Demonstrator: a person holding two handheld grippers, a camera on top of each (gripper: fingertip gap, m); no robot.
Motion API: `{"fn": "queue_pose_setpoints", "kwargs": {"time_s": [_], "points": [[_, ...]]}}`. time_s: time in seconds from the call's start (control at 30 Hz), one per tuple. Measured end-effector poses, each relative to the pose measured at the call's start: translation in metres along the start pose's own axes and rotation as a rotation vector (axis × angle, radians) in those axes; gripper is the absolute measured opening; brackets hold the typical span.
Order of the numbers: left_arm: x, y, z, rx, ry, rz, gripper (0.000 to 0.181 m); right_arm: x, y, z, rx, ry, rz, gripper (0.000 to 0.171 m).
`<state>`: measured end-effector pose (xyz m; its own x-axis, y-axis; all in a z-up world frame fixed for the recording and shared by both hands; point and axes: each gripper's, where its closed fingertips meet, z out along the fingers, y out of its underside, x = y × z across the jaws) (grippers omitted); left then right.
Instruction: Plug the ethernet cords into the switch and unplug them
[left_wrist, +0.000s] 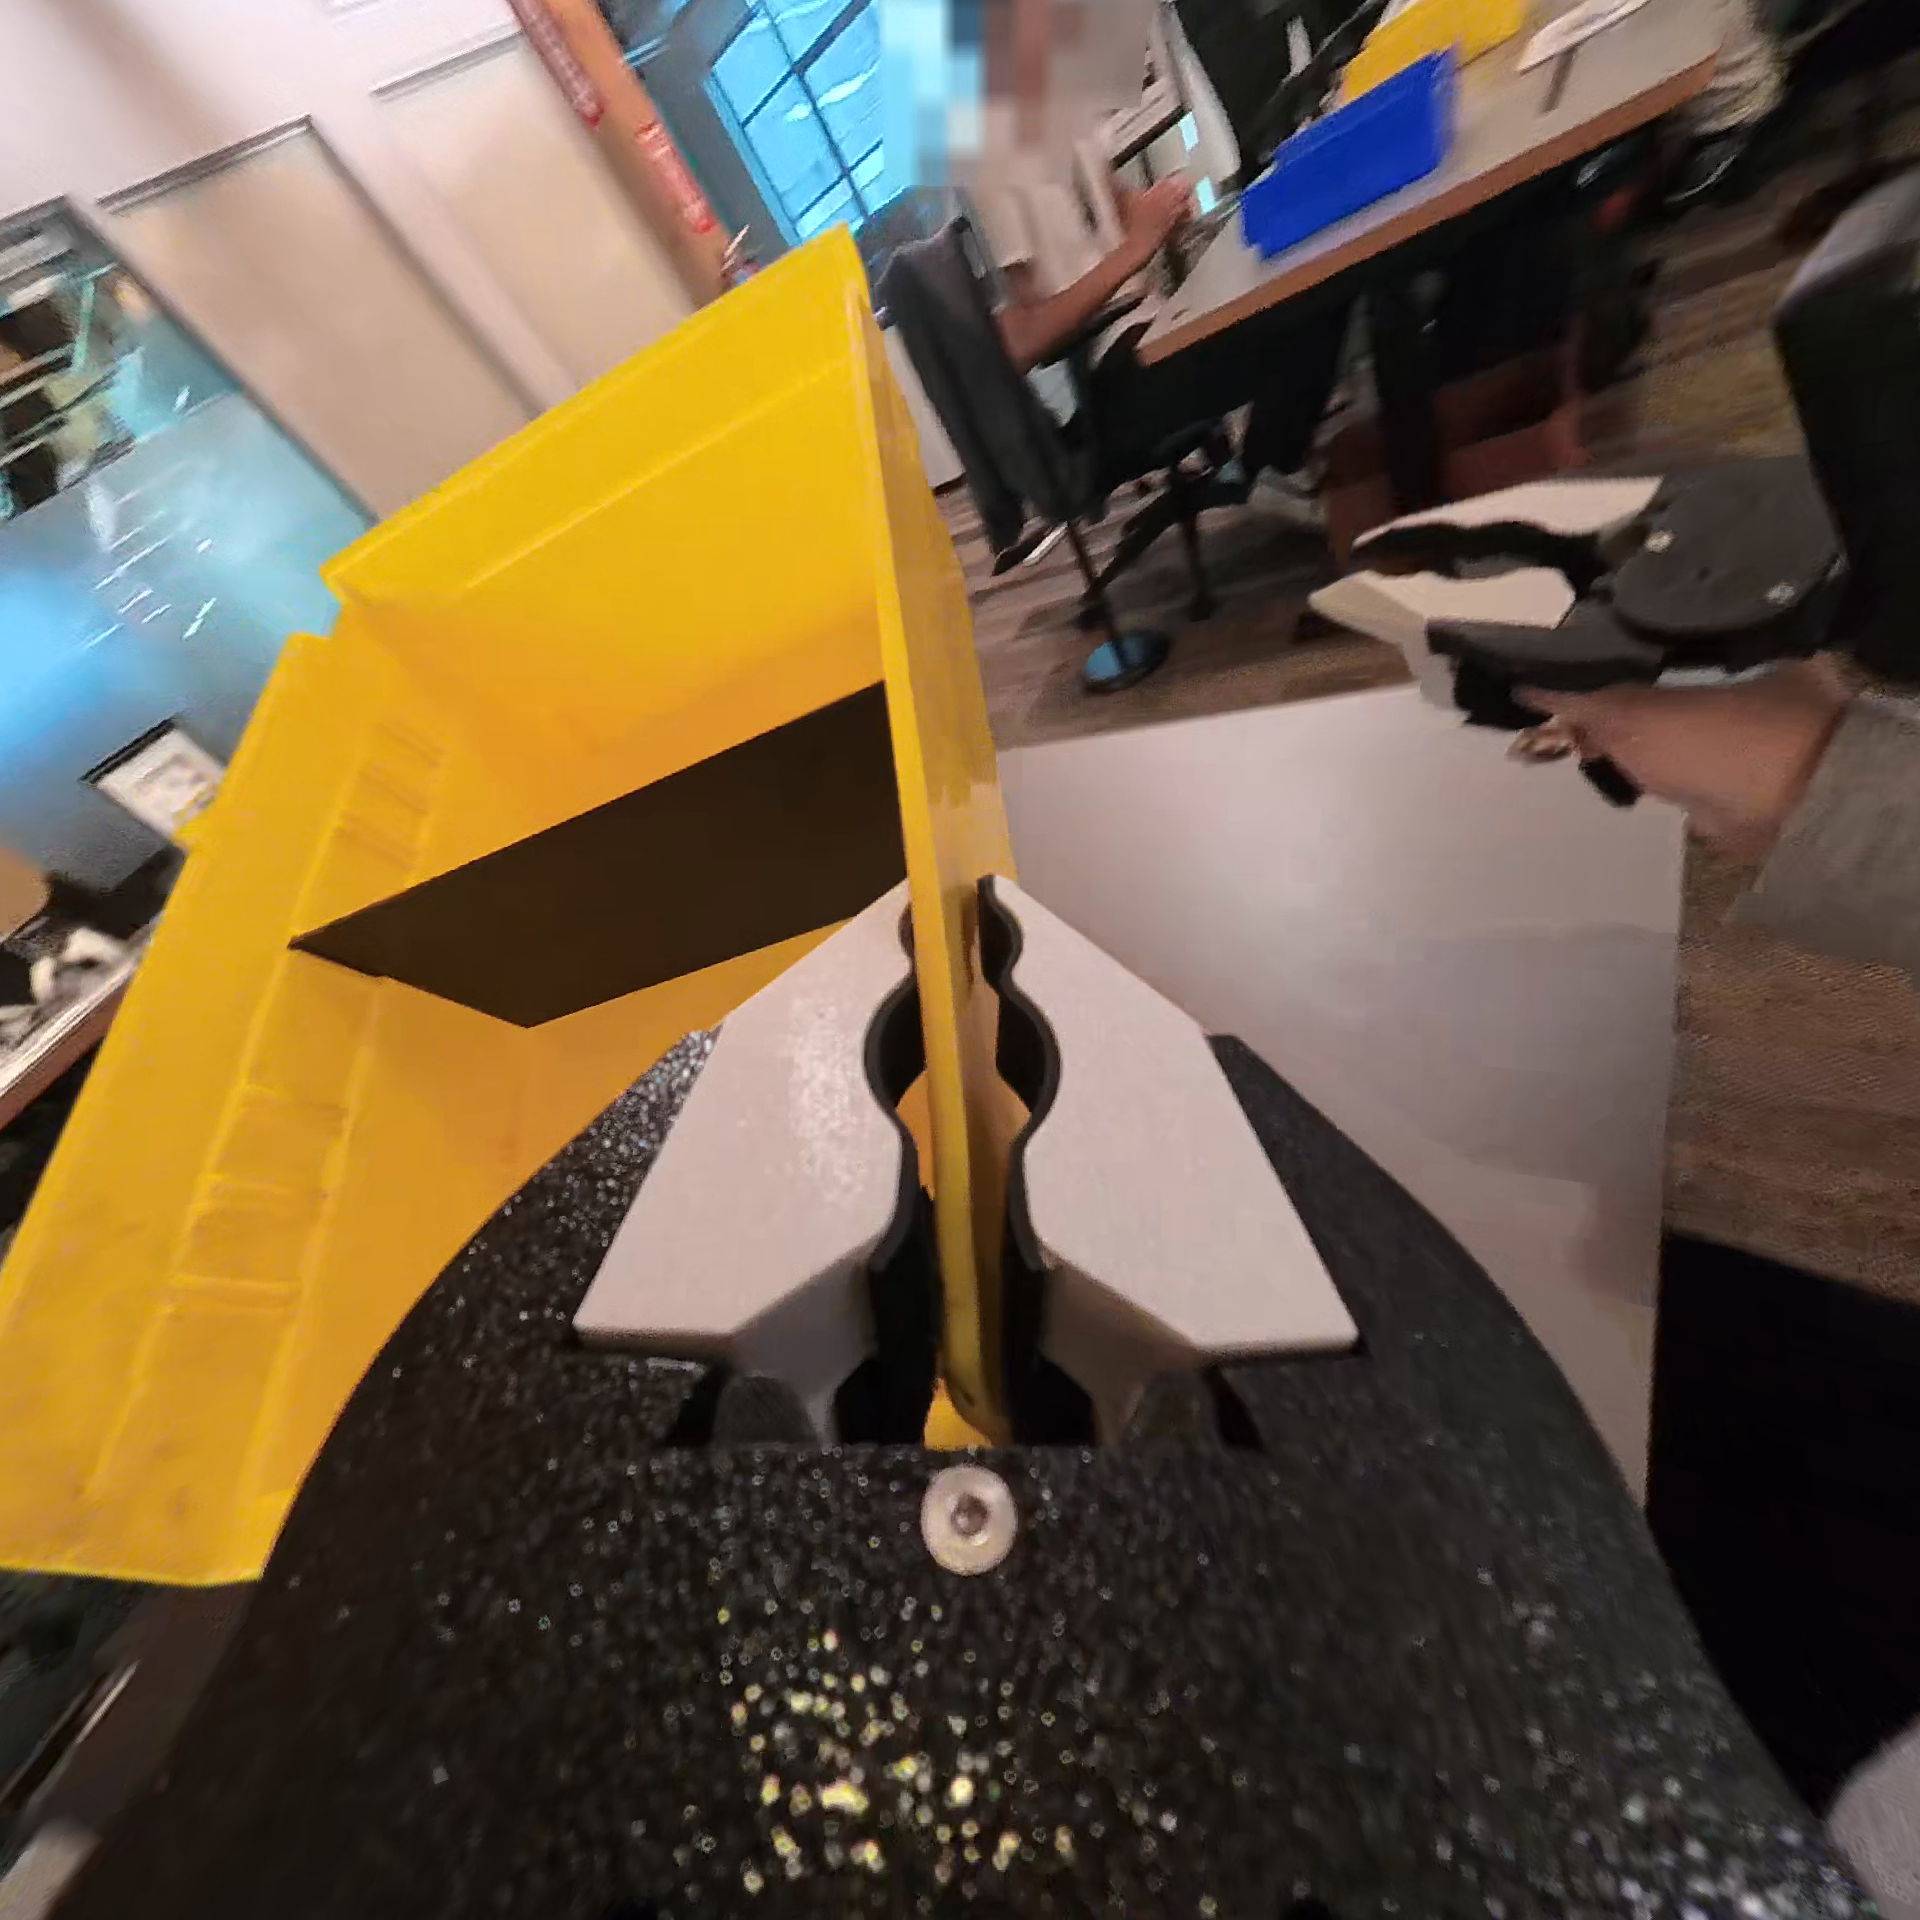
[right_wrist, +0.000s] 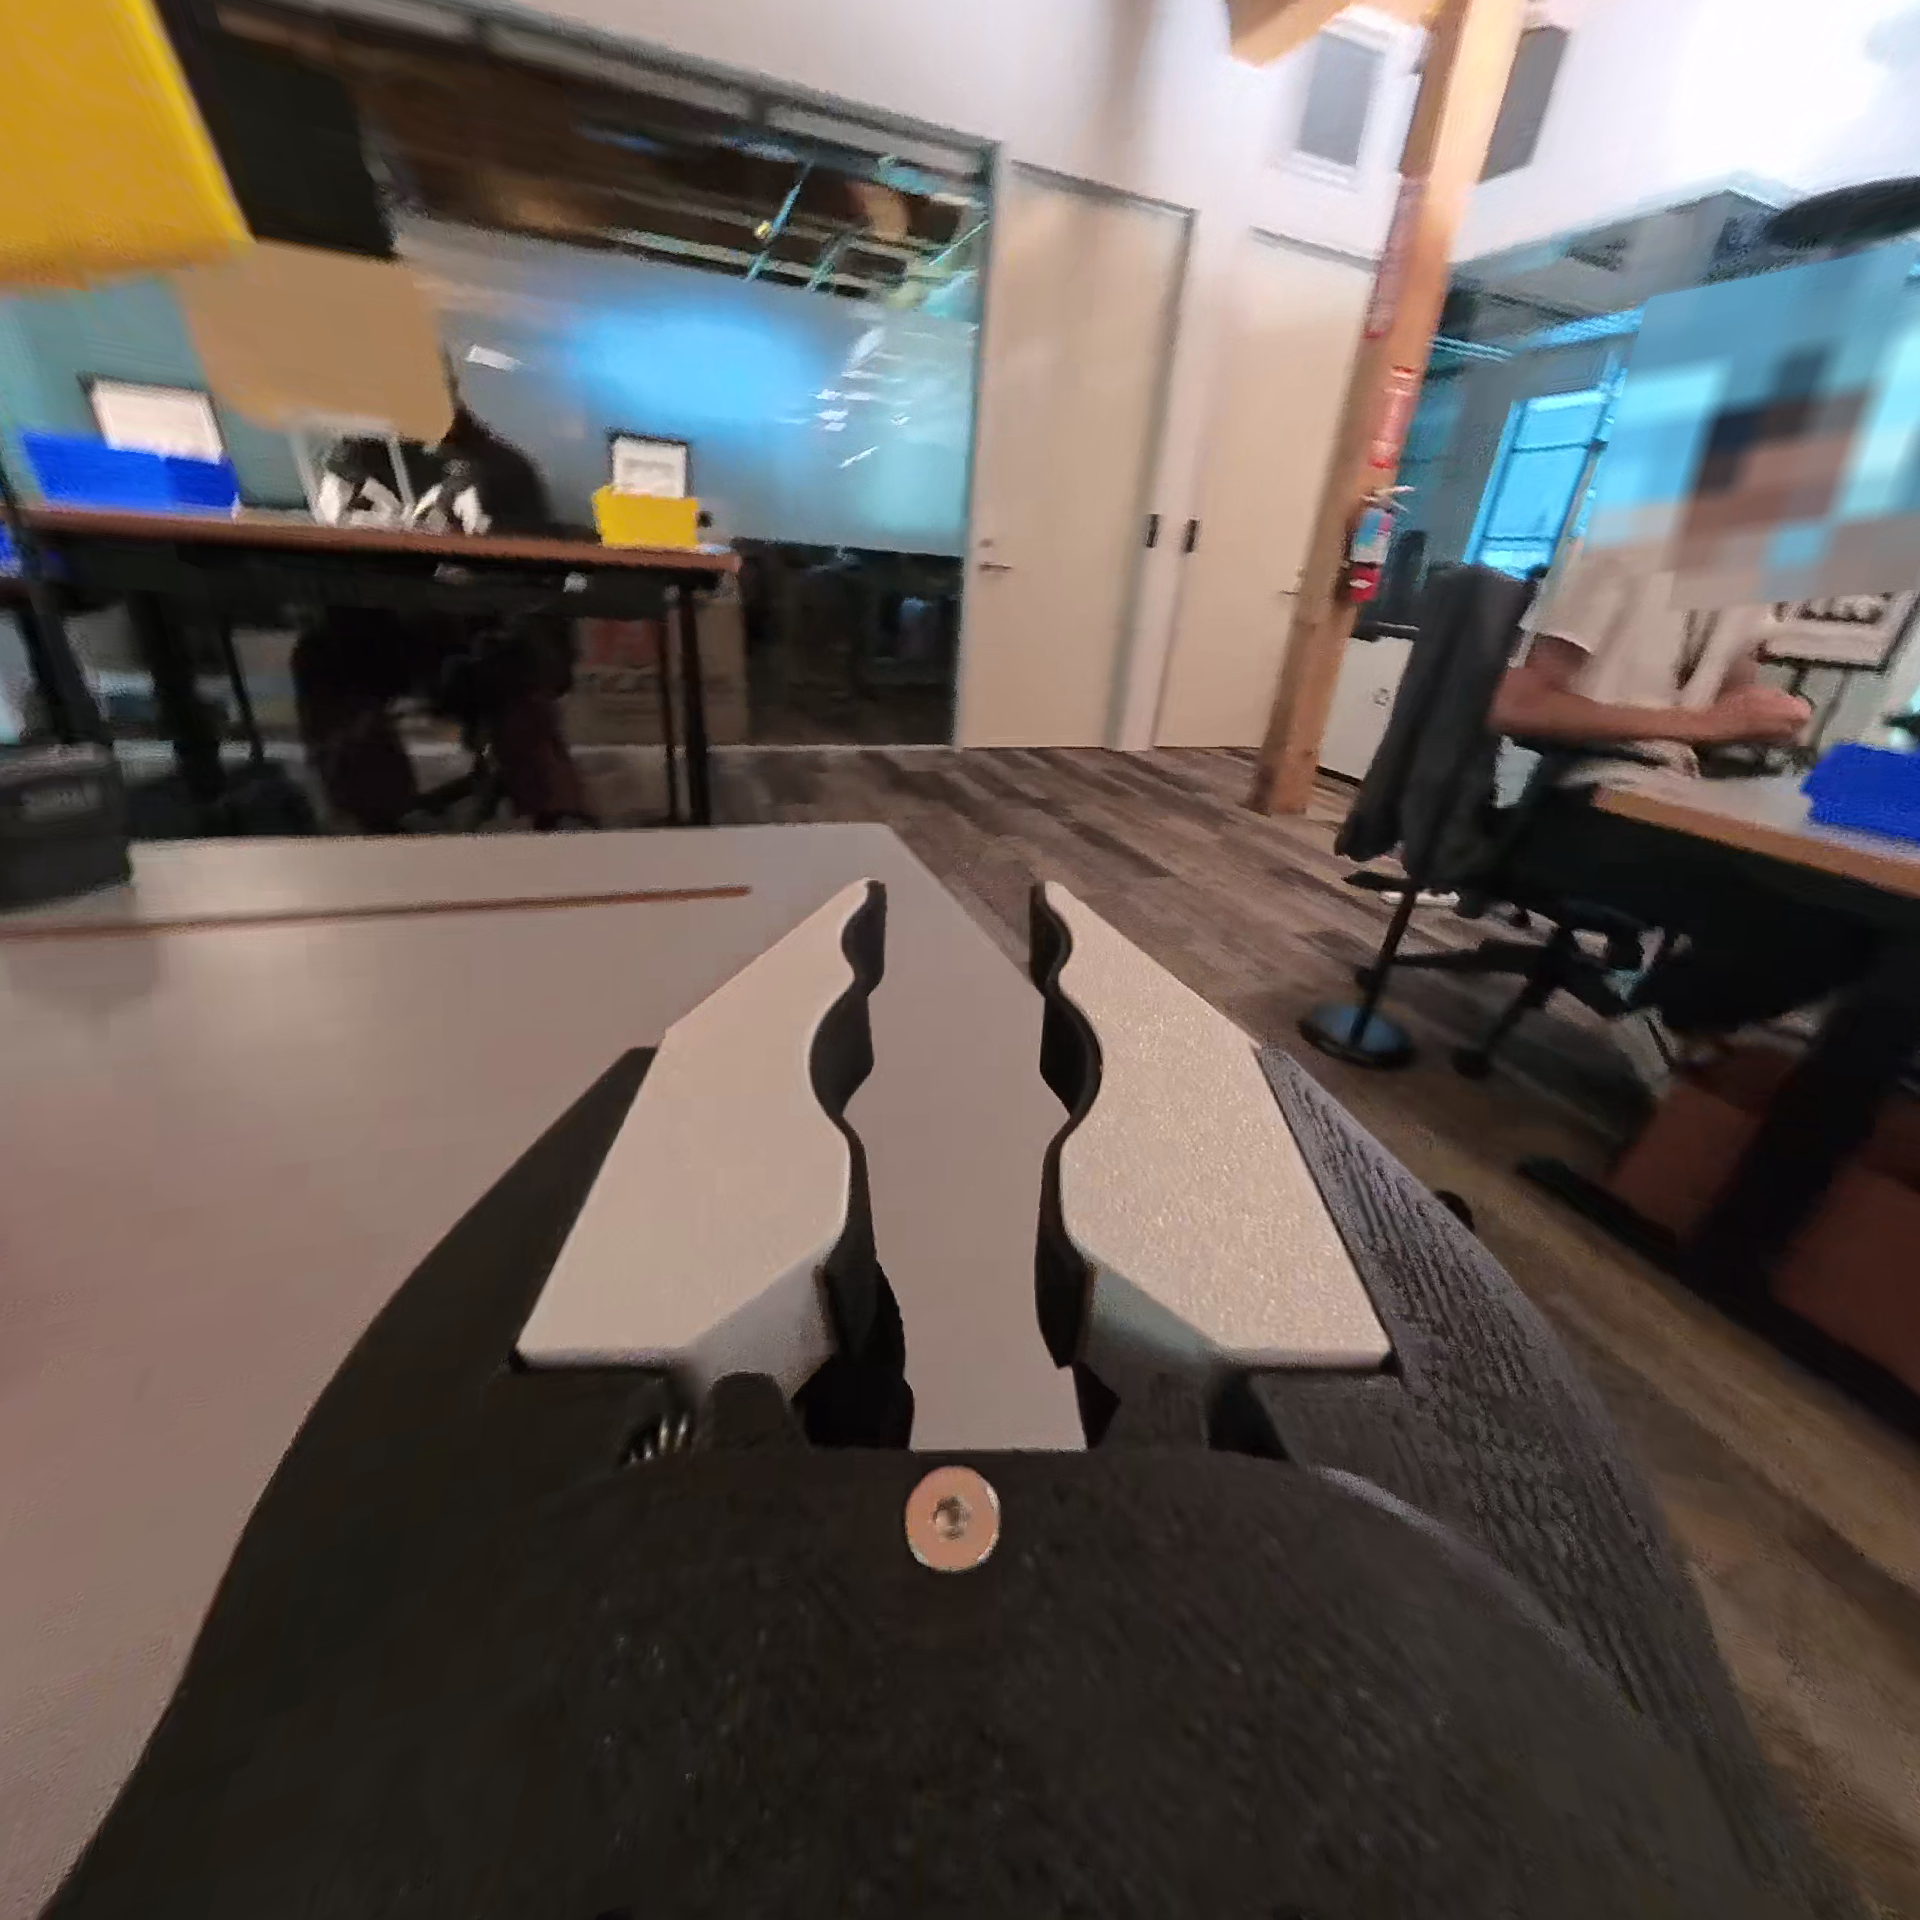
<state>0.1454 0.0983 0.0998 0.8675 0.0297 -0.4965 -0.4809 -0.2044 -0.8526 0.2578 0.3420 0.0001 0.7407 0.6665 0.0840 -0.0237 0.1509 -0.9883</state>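
Observation:
My left gripper (left_wrist: 951, 896) is shut on the side wall of a yellow plastic bin (left_wrist: 499, 727) and holds it tilted above the grey table (left_wrist: 1351, 935). A flat black object (left_wrist: 623, 894) lies inside the bin; I cannot tell what it is. No ethernet cord shows in either view. My right gripper (right_wrist: 958, 894) is open and empty, low over the table (right_wrist: 312, 1091). It also shows at the right of the left wrist view (left_wrist: 1455, 592), apart from the bin. A corner of the bin (right_wrist: 94, 125) shows at the top left of the right wrist view.
The table's far edge and right edge drop to a wood-look floor (right_wrist: 1143, 831). A black box (right_wrist: 52, 821) sits at the table's far left. A seated person (right_wrist: 1621, 675) and other desks with blue bins (left_wrist: 1351, 177) stand beyond. Tip to tip, the grippers are about 30 cm apart.

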Motion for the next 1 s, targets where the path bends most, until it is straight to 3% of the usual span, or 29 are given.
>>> {"fn": "queue_pose_setpoints", "kwargs": {"time_s": [0.03,0.23,0.47,0.7,1.0], "points": [[0.01,-0.012,0.019,0.022,0.03,-0.005,0.003,0.014,-0.002,-0.004,0.017,0.026,0.043,0.026],[0.062,-0.046,0.127,0.021,0.182,-0.118,0.003,0.081,-0.008,-0.022,0.064,0.163,0.137,0.024],[0.097,0.0,0.223,-0.176,0.193,-0.187,0.004,0.079,-0.013,-0.01,0.083,0.089,0.194,0.024],[0.129,0.064,0.251,-0.324,0.132,-0.187,0.004,0.043,-0.014,0.01,0.061,-0.028,0.021,0.024],[0.145,0.091,0.254,-0.33,0.114,-0.183,0.004,0.032,-0.01,0.012,0.034,-0.07,0.03,0.025]]}}
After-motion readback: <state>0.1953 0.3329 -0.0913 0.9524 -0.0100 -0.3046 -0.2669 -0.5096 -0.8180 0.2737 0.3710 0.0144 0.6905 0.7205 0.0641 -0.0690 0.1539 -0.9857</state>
